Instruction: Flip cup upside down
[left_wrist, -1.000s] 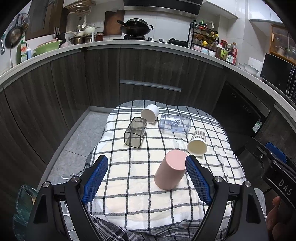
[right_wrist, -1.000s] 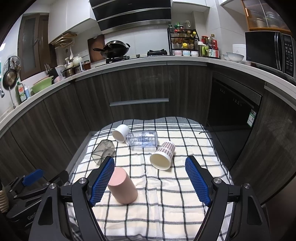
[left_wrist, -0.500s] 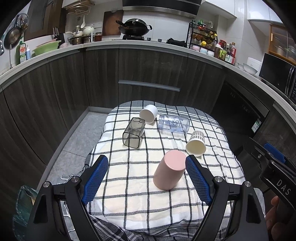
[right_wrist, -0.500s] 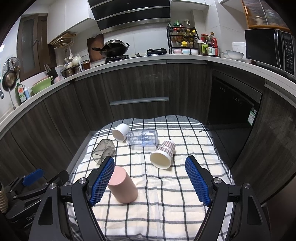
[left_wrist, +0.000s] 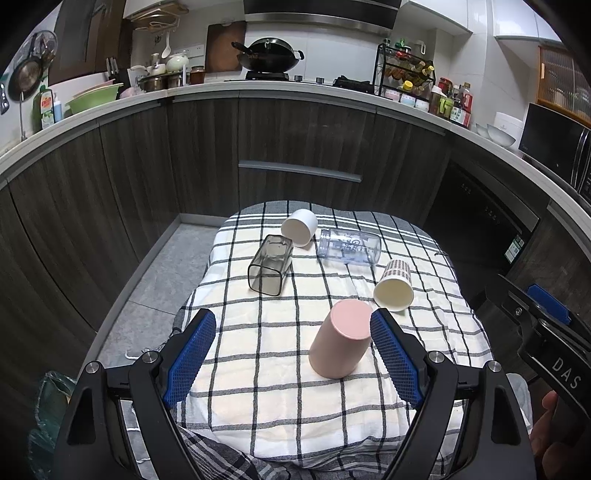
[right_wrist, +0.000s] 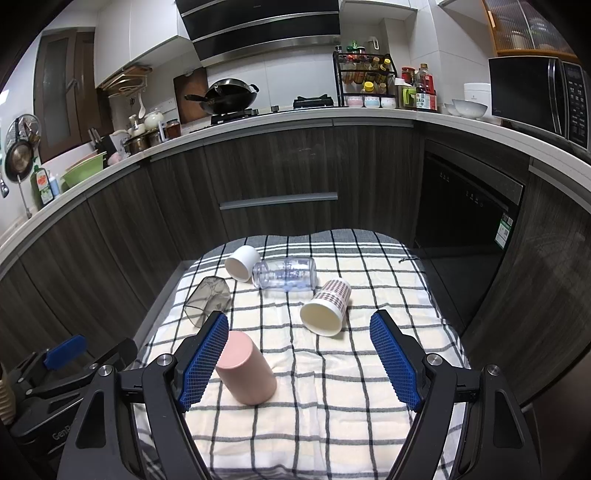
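A pink cup (left_wrist: 341, 338) stands upside down on the checked cloth (left_wrist: 258, 350), also in the right wrist view (right_wrist: 245, 367). My left gripper (left_wrist: 293, 356) is open above the near part of the table, its right pad just beside the pink cup. My right gripper (right_wrist: 299, 362) is open and empty, the pink cup beside its left pad. Lying on their sides farther back are a checked paper cup (left_wrist: 394, 284), a white cup (left_wrist: 300, 232), a clear bottle (left_wrist: 350, 246) and a smoky square glass (left_wrist: 270, 264).
The small table drops off on all sides. Dark kitchen cabinets (left_wrist: 295, 155) curve behind it, with a counter holding a wok (left_wrist: 269, 55) and spice rack. The right gripper body shows at the right edge of the left wrist view (left_wrist: 546, 332).
The left wrist view has shifted slightly, so the table things sit a little lower and to the left. The right gripper and the cups have not moved.
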